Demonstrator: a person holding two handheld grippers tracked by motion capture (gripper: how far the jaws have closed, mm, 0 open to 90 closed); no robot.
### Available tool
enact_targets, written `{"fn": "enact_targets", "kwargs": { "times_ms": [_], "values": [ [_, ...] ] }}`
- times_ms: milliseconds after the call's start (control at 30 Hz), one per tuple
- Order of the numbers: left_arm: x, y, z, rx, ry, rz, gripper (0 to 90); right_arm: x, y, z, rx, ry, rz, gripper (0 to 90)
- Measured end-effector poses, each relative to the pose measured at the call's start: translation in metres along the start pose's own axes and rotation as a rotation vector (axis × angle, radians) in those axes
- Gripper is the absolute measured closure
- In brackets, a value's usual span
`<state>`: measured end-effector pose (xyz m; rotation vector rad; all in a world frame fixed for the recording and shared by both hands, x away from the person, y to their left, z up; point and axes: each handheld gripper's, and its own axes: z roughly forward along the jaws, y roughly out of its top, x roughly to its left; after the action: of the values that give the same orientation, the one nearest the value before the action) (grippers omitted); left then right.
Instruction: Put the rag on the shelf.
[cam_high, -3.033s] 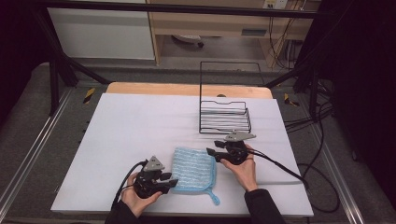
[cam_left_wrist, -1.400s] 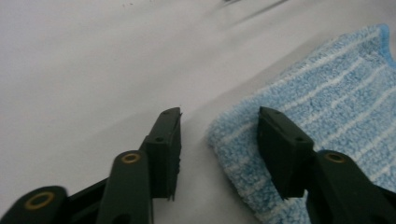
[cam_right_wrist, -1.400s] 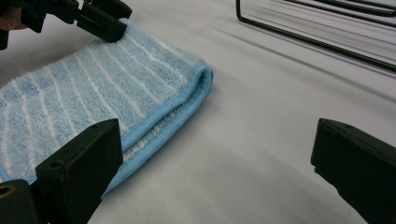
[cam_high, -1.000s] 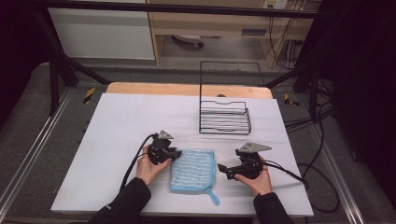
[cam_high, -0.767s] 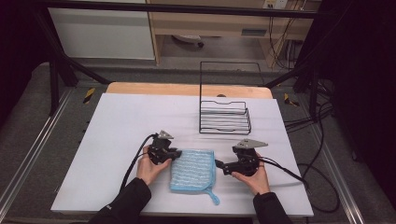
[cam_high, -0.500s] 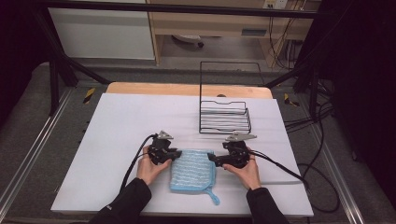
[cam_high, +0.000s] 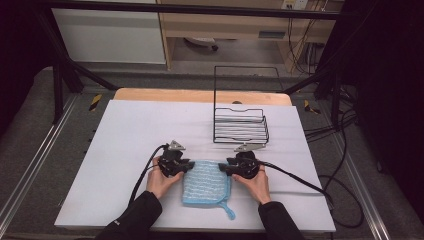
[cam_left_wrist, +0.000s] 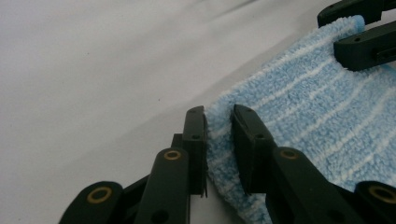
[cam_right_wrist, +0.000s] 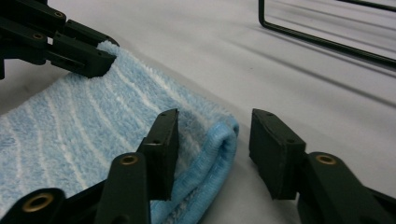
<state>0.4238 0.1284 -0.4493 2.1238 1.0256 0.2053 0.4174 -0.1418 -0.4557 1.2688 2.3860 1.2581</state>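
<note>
A folded blue cloth with white stripes (cam_high: 206, 184) lies flat on the white table near the front edge. My left gripper (cam_high: 189, 166) is at its far left corner, and in the left gripper view the jaws (cam_left_wrist: 218, 121) are shut on that corner of the cloth (cam_left_wrist: 317, 116). My right gripper (cam_high: 223, 166) is at the far right corner. Its jaws (cam_right_wrist: 215, 135) have just been closing and straddle the folded corner (cam_right_wrist: 219, 135). One pad rests on the cloth and the other stands apart from it. The left gripper (cam_right_wrist: 100, 53) pinches the opposite corner.
A black wire rack (cam_high: 240, 120) with a tall back frame stands on the table just behind the right gripper. The cloth's hanging loop (cam_high: 227, 210) trails toward the front edge. Cables run from both grippers. Bare white table (cam_high: 140, 130) spreads to the left and behind.
The right gripper has moved left from beside the cloth to its far right corner, and its jaws have narrowed around it. The left gripper has kept its hold on the far left corner.
</note>
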Motion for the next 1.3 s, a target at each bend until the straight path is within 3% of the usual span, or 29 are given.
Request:
{"fn": "enact_targets", "kwargs": {
  "times_ms": [400,600,967,1133,1300],
  "values": [
    [0.001,-0.001,0.0,-0.01,-0.006,0.009,75.1,0.0,0.0,0.002,0.032,0.047,0.077,72.3],
    [0.003,-0.003,0.0,-0.018,-0.027,-0.016,77.4,-0.001,0.001,0.002,0.037,0.053,0.112,78.2],
    [0.007,-0.001,-0.007,-0.037,-0.059,-0.048,82.1,0.001,0.005,-0.007,0.002,0.067,0.105,80.5],
    [0.004,0.001,-0.017,-0.069,-0.046,-0.02,82.2,0.003,0.006,-0.012,-0.028,0.072,0.086,80.5],
    [0.002,0.001,-0.026,-0.101,-0.056,-0.019,82.2,0.006,0.008,-0.019,-0.064,0.089,0.087,80.4]
  ]
}}
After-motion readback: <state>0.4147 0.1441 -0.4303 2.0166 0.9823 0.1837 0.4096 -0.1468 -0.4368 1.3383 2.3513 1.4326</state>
